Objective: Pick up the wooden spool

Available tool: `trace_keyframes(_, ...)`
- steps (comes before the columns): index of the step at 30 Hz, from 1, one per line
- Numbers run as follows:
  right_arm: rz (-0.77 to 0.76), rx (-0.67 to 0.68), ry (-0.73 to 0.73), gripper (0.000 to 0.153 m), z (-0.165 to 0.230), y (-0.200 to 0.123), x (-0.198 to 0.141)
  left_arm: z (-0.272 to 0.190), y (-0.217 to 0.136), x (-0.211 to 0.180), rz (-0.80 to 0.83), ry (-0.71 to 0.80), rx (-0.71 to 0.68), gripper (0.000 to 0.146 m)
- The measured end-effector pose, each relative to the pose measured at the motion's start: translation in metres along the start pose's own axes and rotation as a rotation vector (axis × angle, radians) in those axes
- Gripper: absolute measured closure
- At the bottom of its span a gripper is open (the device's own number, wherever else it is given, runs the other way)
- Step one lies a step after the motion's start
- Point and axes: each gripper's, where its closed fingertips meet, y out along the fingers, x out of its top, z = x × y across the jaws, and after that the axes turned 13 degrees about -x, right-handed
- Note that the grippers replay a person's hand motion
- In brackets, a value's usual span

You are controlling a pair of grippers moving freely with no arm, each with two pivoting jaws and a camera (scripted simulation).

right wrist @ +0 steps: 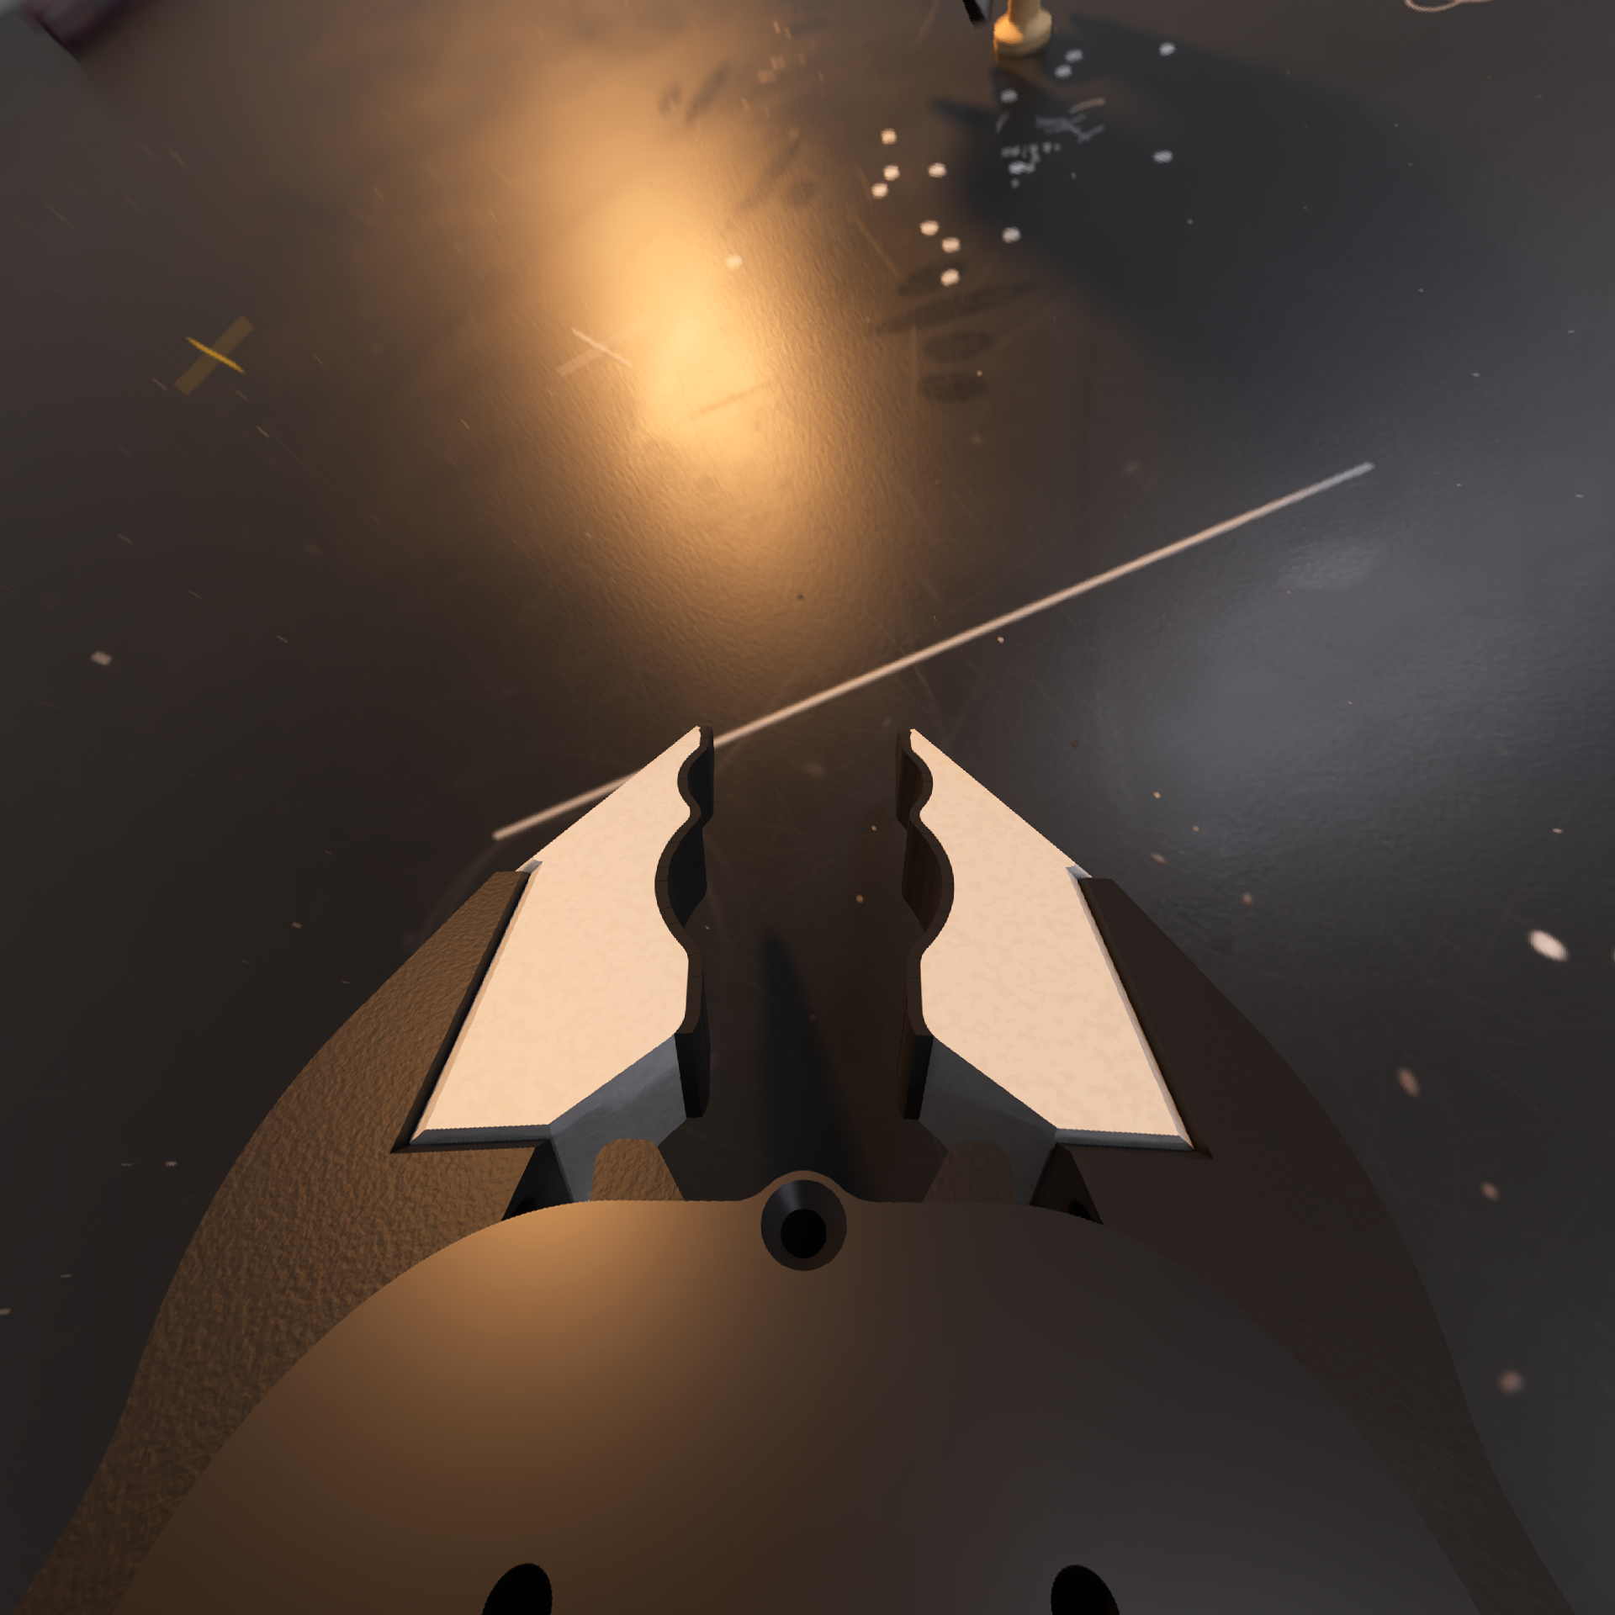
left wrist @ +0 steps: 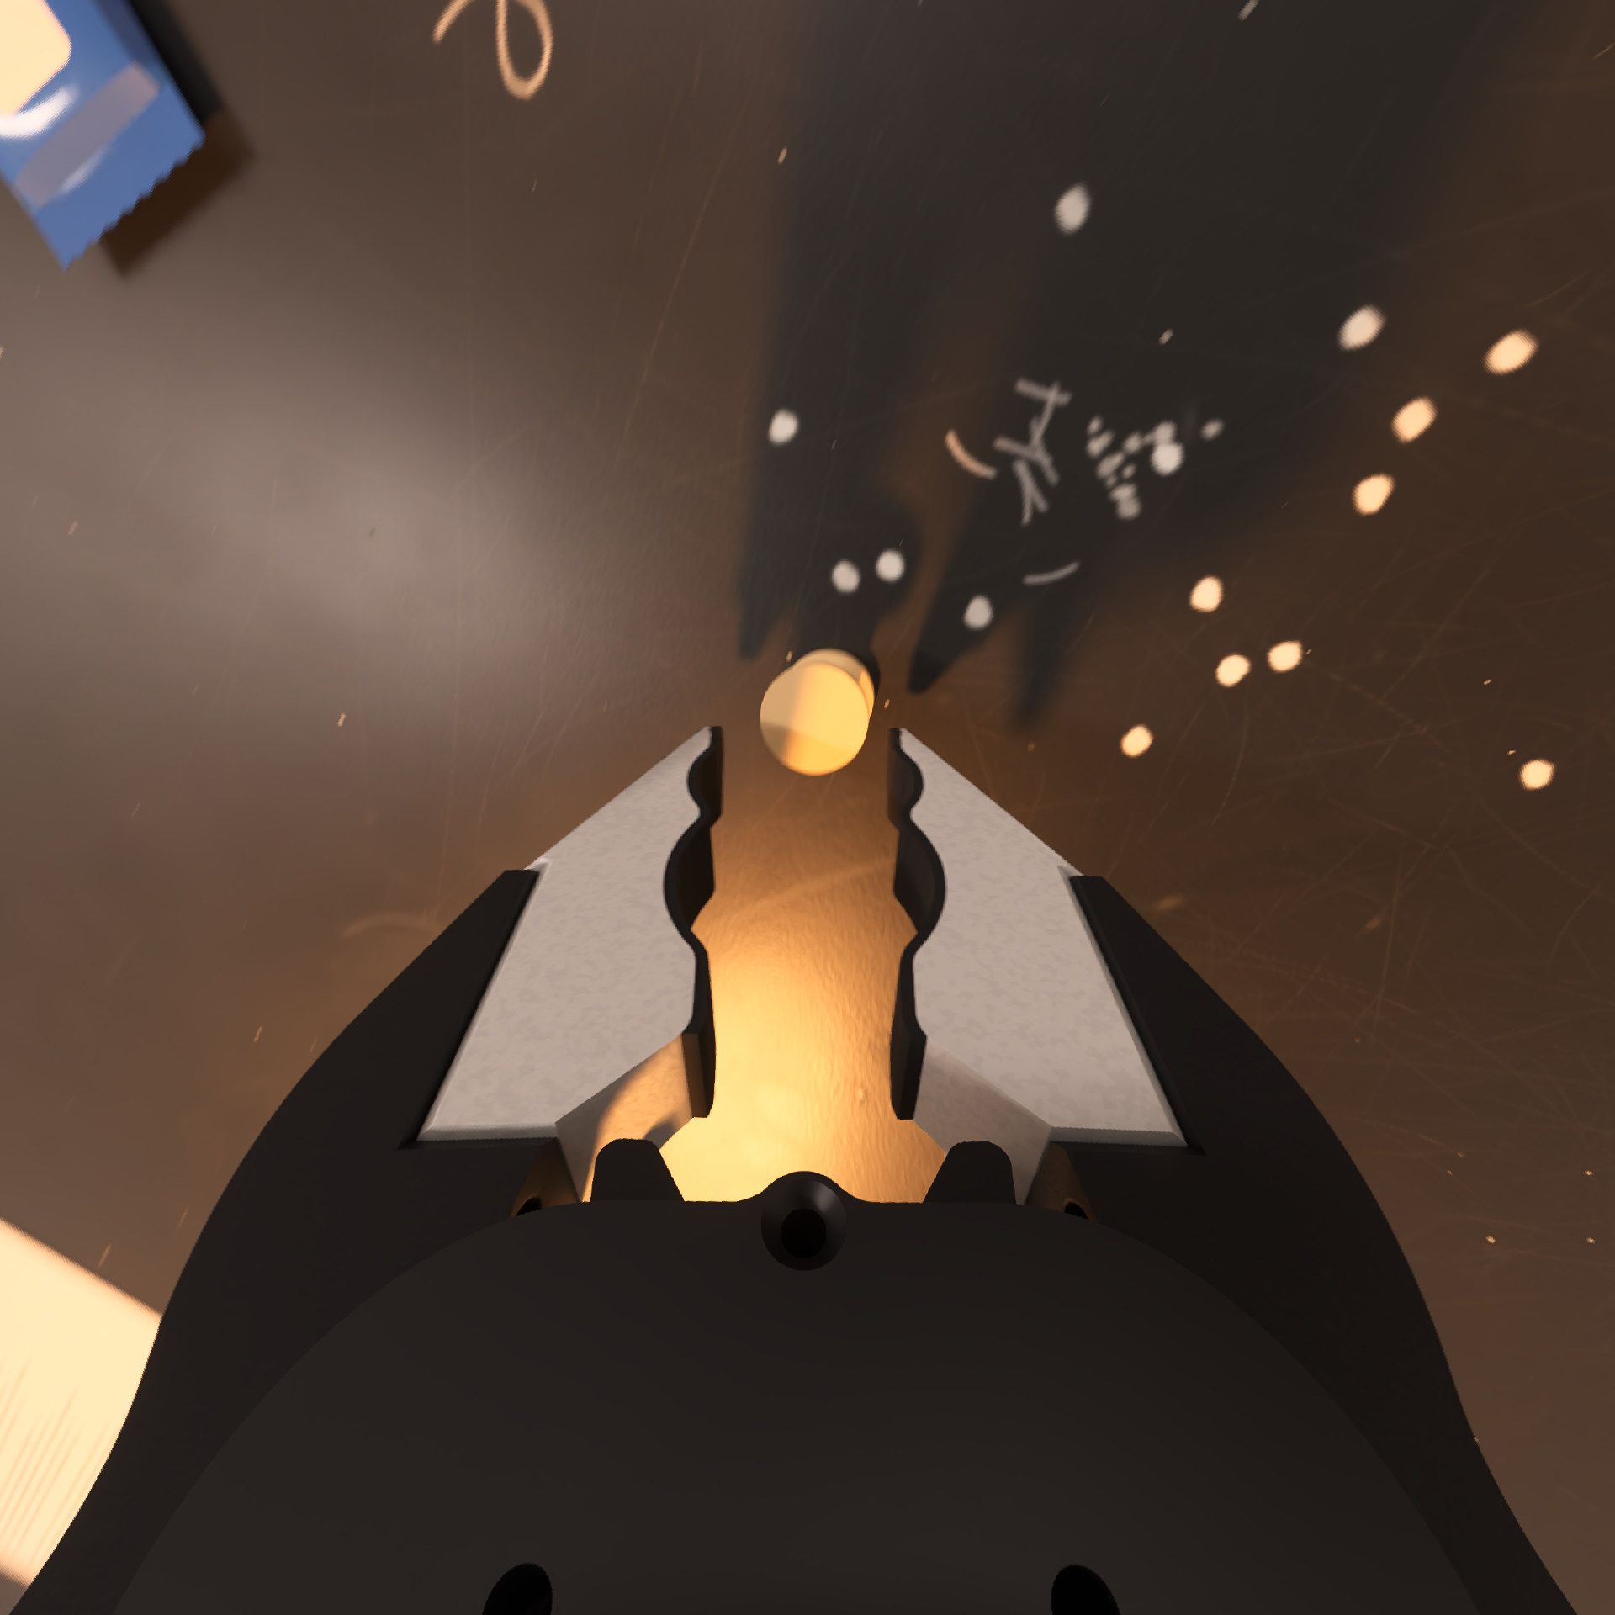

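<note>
The wooden spool [left wrist: 814,712] is small and pale, and stands upright on the dark tabletop, seen from above in the left wrist view. My left gripper [left wrist: 806,738] is open and hangs over it, its fingertips to either side of the spool's near edge, not touching it. The spool also shows in the right wrist view [right wrist: 1021,26] at the far top edge, standing upright. My right gripper [right wrist: 806,738] is open and empty, far from the spool, over bare tabletop.
A blue box [left wrist: 87,131] lies at the top left of the left wrist view. A pale flat surface [left wrist: 52,1363] shows at its lower left. The dark tabletop [right wrist: 1223,786] carries white spots, scratches and a long pale line [right wrist: 961,638].
</note>
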Motion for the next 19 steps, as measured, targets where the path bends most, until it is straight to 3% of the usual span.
trace_keyframes(5,-0.033,0.080,0.082,0.111,0.004,-0.005,0.007,-0.001,0.006,0.006,-0.091,0.002,-0.069,0.119)
trace_keyframes(9,-0.059,0.048,0.085,0.113,0.000,-0.013,0.012,0.001,-0.008,-0.002,-0.009,0.092,0.156,0.123)
trace_keyframes(13,-0.104,0.029,0.095,0.116,-0.004,-0.020,0.020,-0.007,-0.054,0.004,-0.050,0.129,0.401,0.123)
trace_keyframes(19,-0.162,-0.097,0.116,0.122,-0.030,-0.028,0.026,-0.046,-0.159,0.029,-0.193,0.185,0.691,0.123)
